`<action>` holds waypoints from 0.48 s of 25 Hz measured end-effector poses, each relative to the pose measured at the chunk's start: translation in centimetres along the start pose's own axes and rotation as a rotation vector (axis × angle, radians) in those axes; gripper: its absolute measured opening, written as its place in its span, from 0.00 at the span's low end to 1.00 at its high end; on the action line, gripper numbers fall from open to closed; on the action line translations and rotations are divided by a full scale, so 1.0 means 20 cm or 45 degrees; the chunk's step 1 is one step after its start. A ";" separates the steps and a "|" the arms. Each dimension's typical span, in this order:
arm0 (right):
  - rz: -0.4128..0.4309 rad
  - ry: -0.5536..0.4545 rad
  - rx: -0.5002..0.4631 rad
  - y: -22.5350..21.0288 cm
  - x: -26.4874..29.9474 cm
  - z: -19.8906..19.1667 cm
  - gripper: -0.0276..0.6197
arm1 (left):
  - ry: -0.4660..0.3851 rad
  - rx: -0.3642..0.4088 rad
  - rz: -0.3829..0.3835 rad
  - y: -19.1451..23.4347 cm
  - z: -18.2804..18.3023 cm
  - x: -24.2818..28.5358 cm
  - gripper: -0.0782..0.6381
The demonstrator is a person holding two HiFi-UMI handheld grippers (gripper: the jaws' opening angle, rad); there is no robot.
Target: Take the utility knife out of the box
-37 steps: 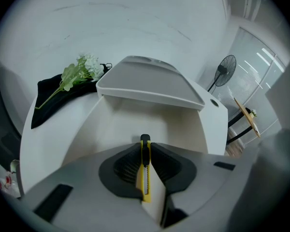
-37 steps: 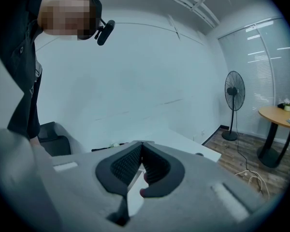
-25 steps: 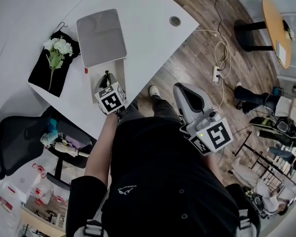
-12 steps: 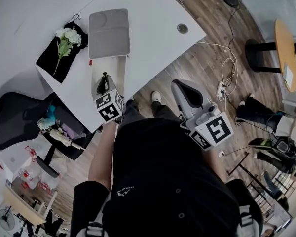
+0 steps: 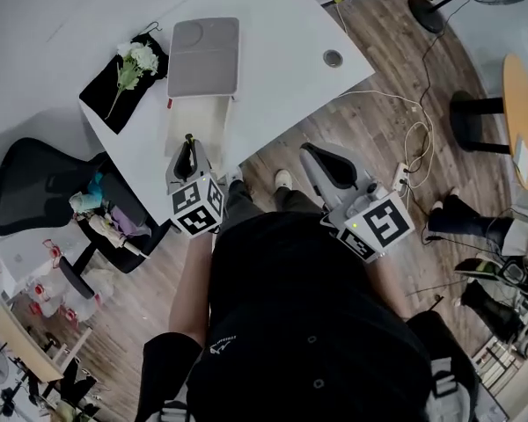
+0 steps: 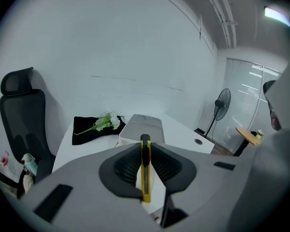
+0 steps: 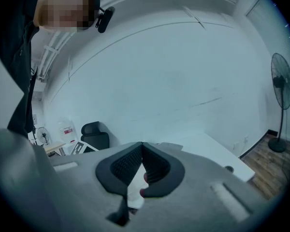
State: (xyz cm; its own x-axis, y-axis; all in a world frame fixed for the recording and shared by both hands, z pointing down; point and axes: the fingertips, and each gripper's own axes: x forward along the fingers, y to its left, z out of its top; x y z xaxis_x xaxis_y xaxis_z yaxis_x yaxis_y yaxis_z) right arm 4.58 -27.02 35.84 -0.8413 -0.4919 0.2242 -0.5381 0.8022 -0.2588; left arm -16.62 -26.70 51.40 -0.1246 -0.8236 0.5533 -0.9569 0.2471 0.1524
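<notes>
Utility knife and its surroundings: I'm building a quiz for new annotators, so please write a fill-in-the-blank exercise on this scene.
1. The left gripper is shut on the utility knife, whose body is ____.
2. The box on the white table has its lid ____.
3. The flowers lie on a ____ cloth.
Missing words: yellow; open; black.
</notes>
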 end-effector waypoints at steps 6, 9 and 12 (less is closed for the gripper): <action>0.140 0.019 -0.028 0.04 -0.02 -0.01 0.05 | -0.135 -0.004 0.054 -0.06 0.09 -0.25 0.19; 0.212 0.036 -0.050 0.07 -0.03 -0.03 0.05 | -0.197 -0.015 0.074 -0.10 0.12 -0.37 0.19; 0.274 0.053 -0.071 0.09 -0.05 -0.04 0.05 | -0.270 -0.025 0.060 -0.15 0.15 -0.49 0.19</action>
State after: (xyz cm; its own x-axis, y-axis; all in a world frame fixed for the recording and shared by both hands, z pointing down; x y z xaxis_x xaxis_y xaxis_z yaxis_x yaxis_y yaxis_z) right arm 4.51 -24.68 35.88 -0.9329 -0.2939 0.2083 -0.3416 0.9052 -0.2528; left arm -13.32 -20.88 43.01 -0.2236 -0.8993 0.3758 -0.9437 0.2962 0.1474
